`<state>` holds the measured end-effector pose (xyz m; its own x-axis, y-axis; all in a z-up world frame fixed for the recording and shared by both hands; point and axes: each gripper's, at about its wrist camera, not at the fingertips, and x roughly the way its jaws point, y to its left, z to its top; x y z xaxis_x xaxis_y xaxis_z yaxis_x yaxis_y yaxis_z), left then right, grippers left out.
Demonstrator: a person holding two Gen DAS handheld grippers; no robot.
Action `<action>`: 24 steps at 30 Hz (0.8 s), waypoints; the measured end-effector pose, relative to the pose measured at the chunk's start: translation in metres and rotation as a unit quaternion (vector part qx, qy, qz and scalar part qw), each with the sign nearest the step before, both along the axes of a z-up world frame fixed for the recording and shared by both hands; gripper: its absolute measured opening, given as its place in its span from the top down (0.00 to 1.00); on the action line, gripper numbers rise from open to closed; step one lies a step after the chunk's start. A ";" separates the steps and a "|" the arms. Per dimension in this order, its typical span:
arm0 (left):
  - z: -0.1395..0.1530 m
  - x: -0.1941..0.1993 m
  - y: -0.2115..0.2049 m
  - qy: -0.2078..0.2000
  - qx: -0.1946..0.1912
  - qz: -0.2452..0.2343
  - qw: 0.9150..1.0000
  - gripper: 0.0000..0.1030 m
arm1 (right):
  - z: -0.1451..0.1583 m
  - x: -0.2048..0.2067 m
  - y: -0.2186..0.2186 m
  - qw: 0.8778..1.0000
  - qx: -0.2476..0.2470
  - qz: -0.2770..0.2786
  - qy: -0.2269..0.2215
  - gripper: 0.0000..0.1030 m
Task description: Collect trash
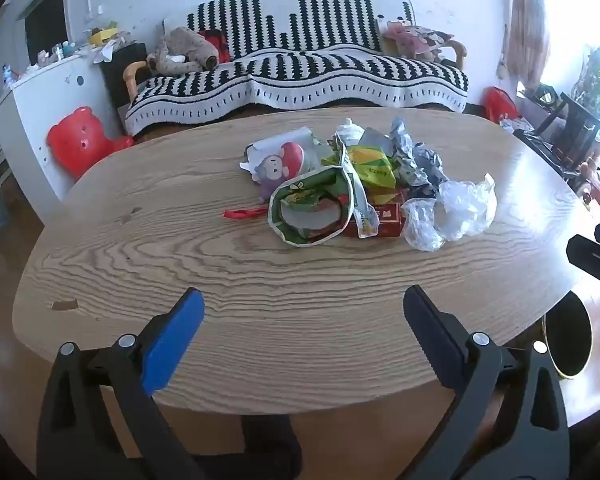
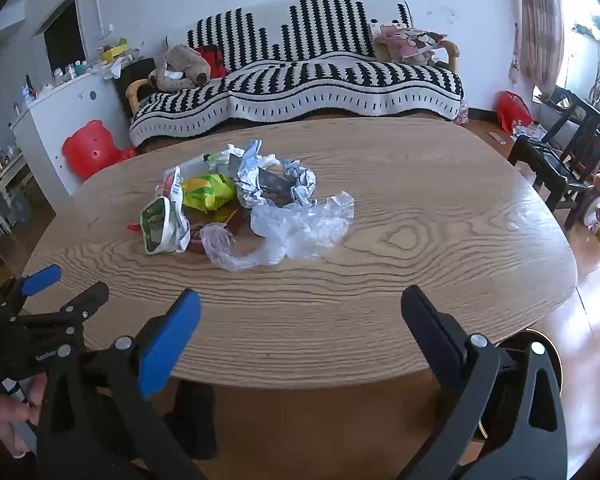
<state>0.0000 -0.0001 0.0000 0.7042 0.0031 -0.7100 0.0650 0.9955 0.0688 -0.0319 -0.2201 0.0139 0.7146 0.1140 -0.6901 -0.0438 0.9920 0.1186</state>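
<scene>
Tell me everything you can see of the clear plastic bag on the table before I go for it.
The clear plastic bag is thin, translucent whitish film, crumpled and loosely spread, lying on the wooden table at the pile's right, near-side edge. One twisted end curls toward the camera beside the red box. Its far side touches the crumpled silver foil wrapper. Neither claw touches it.

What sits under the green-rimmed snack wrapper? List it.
Under the green-rimmed snack wrapper, a flat red box pokes out beside it, on the wooden table. The rest of the box is covered.
</scene>
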 end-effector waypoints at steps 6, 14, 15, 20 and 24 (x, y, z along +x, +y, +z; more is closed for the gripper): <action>0.000 0.001 -0.001 0.000 0.001 -0.001 1.000 0.06 | 0.000 0.000 0.000 1.000 0.002 0.001 -0.002 0.06; 0.000 0.000 -0.001 -0.003 0.000 -0.003 1.000 0.06 | -0.001 0.000 0.000 1.000 0.003 0.001 -0.002 0.06; 0.000 0.000 -0.001 -0.003 0.000 -0.002 1.000 0.06 | -0.001 0.000 0.000 1.000 0.003 0.001 -0.002 0.06; 0.000 0.000 0.000 -0.003 -0.001 -0.003 1.000 0.06 | -0.002 0.000 0.000 1.000 0.003 0.001 -0.001 0.06; 0.000 0.000 0.000 -0.003 -0.001 -0.002 1.000 0.06 | -0.002 0.000 0.000 1.000 0.003 0.001 -0.002 0.06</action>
